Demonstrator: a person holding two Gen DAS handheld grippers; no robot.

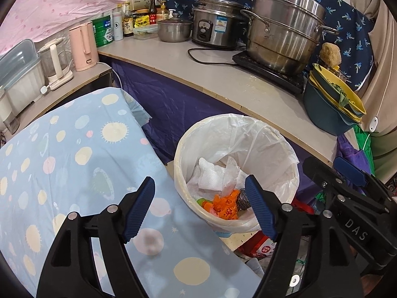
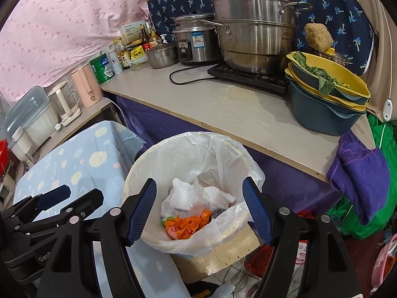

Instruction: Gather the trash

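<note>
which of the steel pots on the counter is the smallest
The small lidded saucepan with a glass lid and knob, left of the rice cooker. The stacked steamer pot on the induction hob is far taller and wider.

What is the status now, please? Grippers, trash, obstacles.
Left gripper open, empty. Right gripper open, empty, above trash bin. Orange scraps and paper towel lie inside. Nothing blocks the bin.

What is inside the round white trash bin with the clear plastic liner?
Inside the white trash bin lie crumpled white paper towels, orange plastic scraps, a metal scouring ball and a small green piece. Anything underneath them is covered.
</note>
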